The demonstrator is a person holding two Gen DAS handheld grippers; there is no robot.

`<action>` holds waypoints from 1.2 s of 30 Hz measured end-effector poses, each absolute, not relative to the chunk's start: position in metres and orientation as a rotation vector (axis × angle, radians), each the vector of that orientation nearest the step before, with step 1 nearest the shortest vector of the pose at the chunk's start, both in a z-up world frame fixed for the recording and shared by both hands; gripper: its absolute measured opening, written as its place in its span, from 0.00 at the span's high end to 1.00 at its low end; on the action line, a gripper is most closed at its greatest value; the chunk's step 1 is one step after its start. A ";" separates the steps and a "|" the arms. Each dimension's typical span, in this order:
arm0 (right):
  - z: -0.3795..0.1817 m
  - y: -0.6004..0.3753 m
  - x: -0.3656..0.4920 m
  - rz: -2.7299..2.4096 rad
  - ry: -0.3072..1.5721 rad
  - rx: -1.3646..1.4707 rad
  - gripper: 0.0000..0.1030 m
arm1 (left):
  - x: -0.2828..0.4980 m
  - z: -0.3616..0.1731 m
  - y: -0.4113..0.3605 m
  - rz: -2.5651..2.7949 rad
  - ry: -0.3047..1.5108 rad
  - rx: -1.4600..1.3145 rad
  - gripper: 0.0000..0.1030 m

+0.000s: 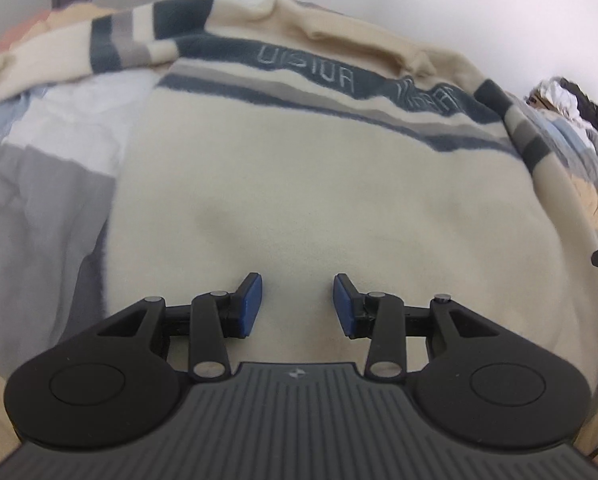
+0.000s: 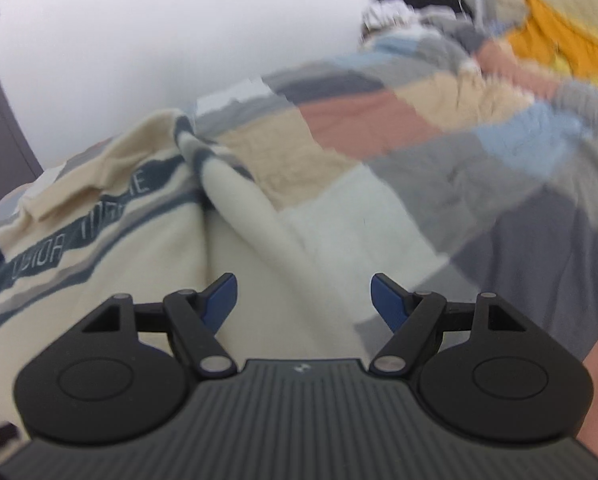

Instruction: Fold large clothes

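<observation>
My left tool [image 1: 298, 306] hangs released, empty, over the cream sweater [image 1: 299, 184] spread on the patchwork bed [image 1: 51, 208]. My right tool [image 2: 303, 300] gapes empty; the sweater's edge lies toward nine o'clock.

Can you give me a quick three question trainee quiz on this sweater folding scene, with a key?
1. True or false: the left tool grips the cream sweater.
2. What lies beneath the sweater? A) bare wooden floor B) patchwork bedspread C) glass table
3. Fill in: the right tool has its jaws ____.

Key: 1 false, its blue pads stand apart over the fabric; 2 B; 3 open.
</observation>
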State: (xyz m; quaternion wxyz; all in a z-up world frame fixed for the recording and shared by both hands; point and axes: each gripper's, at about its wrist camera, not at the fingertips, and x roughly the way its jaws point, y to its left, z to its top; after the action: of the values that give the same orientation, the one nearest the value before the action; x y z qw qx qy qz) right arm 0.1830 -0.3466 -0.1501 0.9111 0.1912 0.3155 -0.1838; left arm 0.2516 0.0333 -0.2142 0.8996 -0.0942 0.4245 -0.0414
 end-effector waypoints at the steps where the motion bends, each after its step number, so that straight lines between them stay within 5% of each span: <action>1: -0.155 -0.348 0.185 -0.386 0.668 0.420 0.28 | 0.250 -0.214 0.033 -0.092 0.873 -0.197 0.56; 4: -0.165 -0.348 0.188 -0.403 0.709 0.454 0.32 | 0.248 -0.213 0.040 -0.107 0.868 -0.236 0.56; 5: -0.168 -0.348 0.188 -0.405 0.716 0.468 0.46 | 0.249 -0.212 0.041 -0.109 0.867 -0.243 0.56; 6: -0.170 -0.348 0.189 -0.390 0.725 0.490 0.74 | 0.248 -0.212 0.043 -0.110 0.866 -0.256 0.56; 7: -0.170 -0.348 0.190 -0.370 0.733 0.501 0.87 | 0.247 -0.211 0.045 -0.112 0.865 -0.274 0.56; 8: -0.167 -0.345 0.190 -0.363 0.724 0.492 0.89 | 0.247 -0.210 0.047 -0.113 0.864 -0.294 0.56; 24: 0.002 -0.408 0.289 -0.390 0.495 -0.148 0.91 | 0.259 -0.198 0.074 -0.121 0.823 -0.433 0.56; 36: -0.079 -0.541 0.417 -0.641 0.665 -0.195 0.92 | 0.282 -0.198 0.093 -0.079 0.813 -0.442 0.56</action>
State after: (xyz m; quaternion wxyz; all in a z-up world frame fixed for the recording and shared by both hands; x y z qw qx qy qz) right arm 0.4166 -0.5411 -0.0793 0.8907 -0.0940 0.3202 -0.3086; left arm 0.2824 0.0927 -0.1978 0.8940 -0.2130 0.3922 -0.0383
